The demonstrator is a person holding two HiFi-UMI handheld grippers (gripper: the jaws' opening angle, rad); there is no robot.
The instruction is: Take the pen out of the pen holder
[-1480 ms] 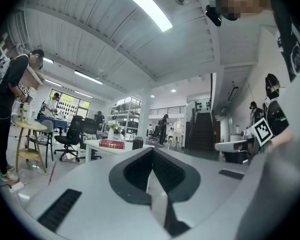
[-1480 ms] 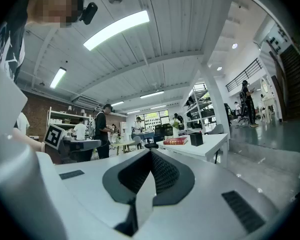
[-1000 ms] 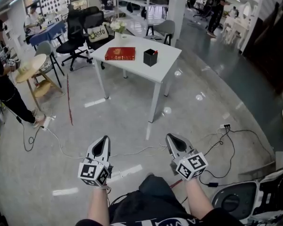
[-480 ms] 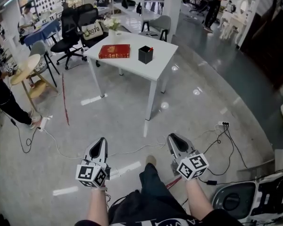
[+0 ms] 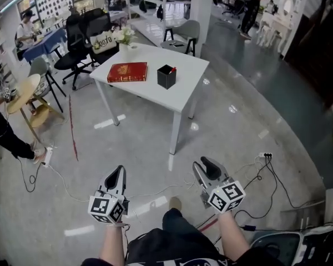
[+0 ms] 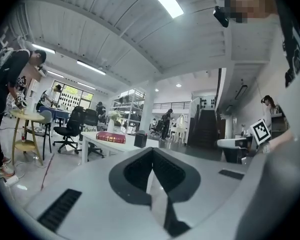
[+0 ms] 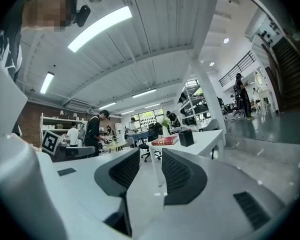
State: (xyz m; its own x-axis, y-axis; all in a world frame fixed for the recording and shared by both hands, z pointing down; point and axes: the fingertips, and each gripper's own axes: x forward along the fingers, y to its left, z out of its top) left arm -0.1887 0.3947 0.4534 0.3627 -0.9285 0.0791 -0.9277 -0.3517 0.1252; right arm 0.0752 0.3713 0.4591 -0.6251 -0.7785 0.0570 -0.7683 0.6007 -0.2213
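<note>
With left gripper point(image 5: 118, 173) clenched, right gripper point(image 5: 206, 165) opening empty, the red-tipped pen point(image 5: 172, 69) in the black square pen holder point(image 5: 166, 78) wanted a level approach

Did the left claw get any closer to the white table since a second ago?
Yes. The left claw has moved forward, toward the white table: the strip of floor between it and the table's near legs is narrower.

We log white table point(image 5: 183, 93) well ahead of both pairs of jaws, apart from them. On top: red book point(image 5: 127, 72) ahead-left, black pen holder point(image 5: 166, 77) just right of book, flower vase point(image 5: 124, 36) at far corner.
</note>
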